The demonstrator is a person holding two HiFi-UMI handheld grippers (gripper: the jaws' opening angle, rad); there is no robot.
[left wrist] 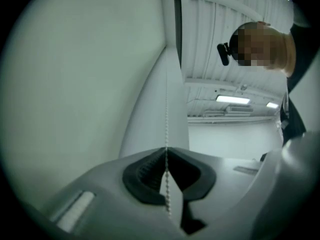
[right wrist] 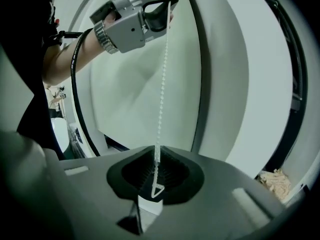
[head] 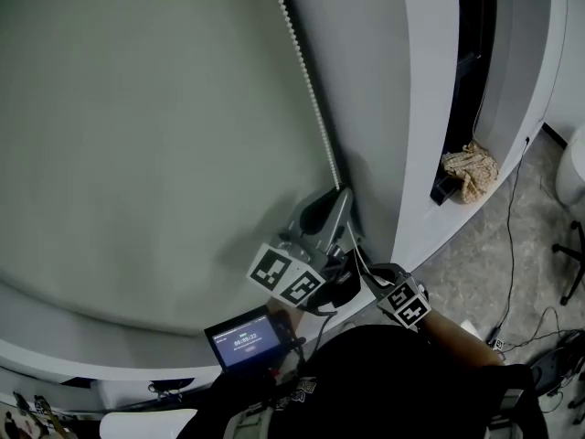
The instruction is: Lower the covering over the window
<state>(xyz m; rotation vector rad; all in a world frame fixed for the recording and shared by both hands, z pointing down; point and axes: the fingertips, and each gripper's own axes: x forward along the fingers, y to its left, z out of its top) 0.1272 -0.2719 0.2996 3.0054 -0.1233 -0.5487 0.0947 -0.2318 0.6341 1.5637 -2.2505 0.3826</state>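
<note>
Blind (head: 137,135) fills the left of the scene, and its bottom edge looks close to the sill (head: 55,341). Its bead chain (head: 307,80) hangs along the blind's right edge, beside the window frame. Left gripper (left wrist: 166,151) is the upper one, jaws closed tight on the chain with the strand running straight up from the pads. Right gripper (right wrist: 154,151) sits lower on the same strand, jaws near-together with the chain pinched at the tips. The small triangular end piece (right wrist: 156,189) dangles in the jaw hollow. My read on handling: the chain is light, thin and limp, so it only works in tension. The beads are smooth plastic and will skate through the pads unless squeezed firmly. Fabric is soft and the roller carries its weight, so expect low, steady drag. Grip the bare strand high up, not the end piece. Pull straight down in line with the run, since a sideways yank risks popping beads or the clutch.
</note>
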